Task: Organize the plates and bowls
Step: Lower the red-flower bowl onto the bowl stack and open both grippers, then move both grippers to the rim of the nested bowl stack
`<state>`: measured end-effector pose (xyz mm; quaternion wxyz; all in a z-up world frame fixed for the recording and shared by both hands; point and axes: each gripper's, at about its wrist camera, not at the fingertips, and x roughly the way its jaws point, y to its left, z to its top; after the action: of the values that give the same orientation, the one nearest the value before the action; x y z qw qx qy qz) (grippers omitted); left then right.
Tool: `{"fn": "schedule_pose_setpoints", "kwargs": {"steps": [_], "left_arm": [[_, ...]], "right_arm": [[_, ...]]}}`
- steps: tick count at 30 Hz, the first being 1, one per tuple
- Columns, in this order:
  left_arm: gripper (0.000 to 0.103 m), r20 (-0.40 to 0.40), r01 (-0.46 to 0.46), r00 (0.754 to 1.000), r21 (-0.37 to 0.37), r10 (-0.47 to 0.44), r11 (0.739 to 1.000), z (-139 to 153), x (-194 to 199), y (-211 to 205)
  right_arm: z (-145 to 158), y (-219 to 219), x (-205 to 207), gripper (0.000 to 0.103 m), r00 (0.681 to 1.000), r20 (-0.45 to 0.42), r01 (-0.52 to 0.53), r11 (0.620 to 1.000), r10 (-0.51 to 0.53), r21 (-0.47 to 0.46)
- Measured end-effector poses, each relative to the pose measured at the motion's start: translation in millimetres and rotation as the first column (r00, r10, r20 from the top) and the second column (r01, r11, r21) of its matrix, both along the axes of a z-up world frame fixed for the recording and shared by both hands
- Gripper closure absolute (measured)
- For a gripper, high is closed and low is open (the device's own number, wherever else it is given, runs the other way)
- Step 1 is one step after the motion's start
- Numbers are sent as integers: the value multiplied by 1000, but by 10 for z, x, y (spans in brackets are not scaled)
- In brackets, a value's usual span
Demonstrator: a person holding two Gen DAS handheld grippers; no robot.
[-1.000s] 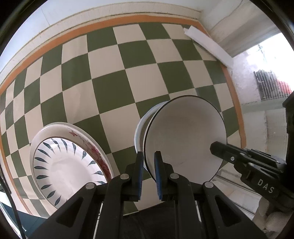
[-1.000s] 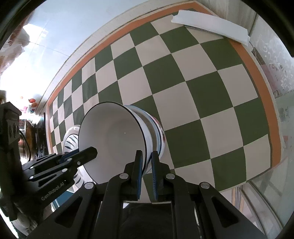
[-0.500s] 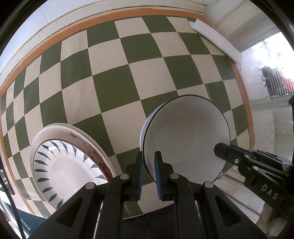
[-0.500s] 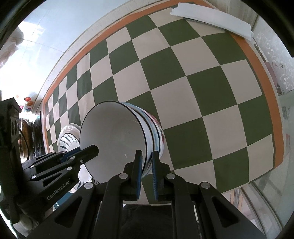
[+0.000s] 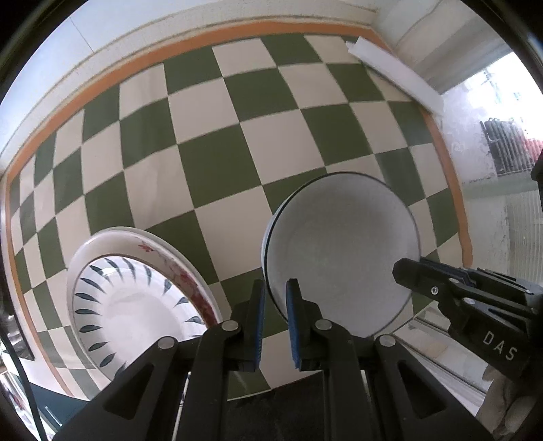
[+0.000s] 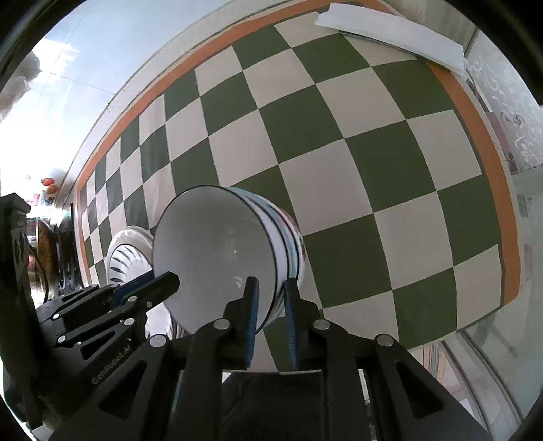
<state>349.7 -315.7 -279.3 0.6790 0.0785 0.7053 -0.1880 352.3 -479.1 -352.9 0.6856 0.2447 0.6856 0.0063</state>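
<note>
A white bowl with a dark rim (image 5: 342, 257) tops a nested stack of bowls (image 6: 288, 244) and is tilted above the checkered tablecloth (image 5: 210, 159). My left gripper (image 5: 273, 298) is shut on the bowl's near rim. My right gripper (image 6: 270, 298) is shut on the opposite rim, over the stacked rims; it also shows in the left wrist view (image 5: 407, 271). A stack of plates (image 5: 135, 295), the top one white with blue leaf marks, lies to the left on the cloth.
A folded white cloth (image 6: 390, 34) lies at the far right corner of the table. The table's orange-bordered edge (image 6: 488, 163) runs along the right, with glass beyond it. A wall (image 5: 101, 27) stands behind the table.
The bowl stack has shifted slightly right and toward the table's near edge in both grippers. The grips are the same.
</note>
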Motion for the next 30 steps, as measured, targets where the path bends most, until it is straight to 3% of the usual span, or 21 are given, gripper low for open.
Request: {"fn": "schedule_pose_setpoints", "kwargs": {"steps": [6, 8, 10, 14, 15, 17, 19, 30], "left_arm": [[74, 64, -11, 998, -37, 13, 999, 354, -94, 211], [63, 90, -9, 996, -44, 12, 999, 494, -139, 297], [37, 125, -9, 992, -57, 16, 998, 663, -196, 403], [18, 193, -15, 981, -62, 27, 998, 924, -295, 548], [16, 210, -15, 977, -65, 28, 998, 994, -329, 592], [14, 224, -18, 974, -72, 34, 997, 1093, -381, 659], [9, 234, -17, 972, -92, 38, 996, 1206, -454, 730], [6, 279, -34, 957, -162, 79, 986, 1565, -710, 928]], "right_arm": [[356, 115, -132, 68, 997, 62, -37, 998, 39, -41], [529, 172, -213, 64, 994, 91, -56, 996, 63, -73], [707, 230, -294, 57, 989, 121, -68, 992, 81, -106], [1031, 342, -469, 35, 978, 172, -94, 987, 116, -134], [1112, 373, -517, 25, 975, 186, -101, 986, 125, -132], [1245, 402, -610, 21, 972, 198, -97, 985, 124, -141], [1369, 431, -694, 19, 969, 212, -91, 983, 125, -161], [1905, 446, -1040, 11, 947, 307, -29, 980, 91, -198]]}}
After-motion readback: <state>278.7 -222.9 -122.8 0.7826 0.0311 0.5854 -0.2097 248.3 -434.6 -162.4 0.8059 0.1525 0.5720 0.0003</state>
